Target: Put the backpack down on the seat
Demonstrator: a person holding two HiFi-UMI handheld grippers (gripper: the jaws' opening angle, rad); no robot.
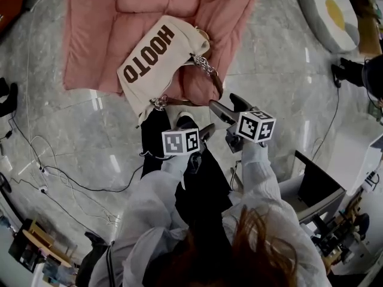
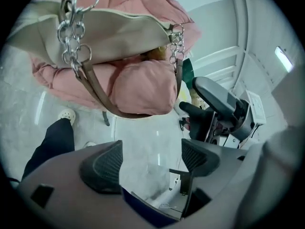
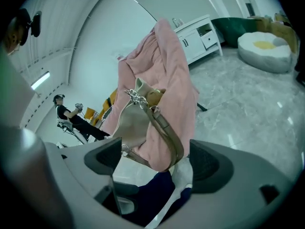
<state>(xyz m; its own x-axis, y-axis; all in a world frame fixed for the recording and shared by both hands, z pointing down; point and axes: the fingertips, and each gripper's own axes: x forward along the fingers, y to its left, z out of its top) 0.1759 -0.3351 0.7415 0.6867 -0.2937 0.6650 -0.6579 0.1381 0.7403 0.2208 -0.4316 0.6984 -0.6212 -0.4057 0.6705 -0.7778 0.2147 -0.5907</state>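
Cream canvas with brown "HOOTO" lettering marks the backpack (image 1: 157,58), which lies tilted on the front part of the pink padded seat (image 1: 99,34), its printed face up. Its brown strap (image 1: 216,84), joined to the bag by silver chain links (image 1: 203,63), loops over the seat's front edge on the side nearer the right tool. Both tools sit just short of that edge, over the grey marble floor (image 1: 281,82), and neither touches the bag. The left tool (image 2: 150,159) stands wide with nothing but floor between its pads; in its own view the backpack hangs above and ahead of it, well clear, with the person's dark trouser leg (image 2: 50,144) to the left. The right tool (image 3: 152,159) is also spread wide. In its view the strap's loop and the seat's rounded edge show in the gap between the pads, but neither pad presses on them.
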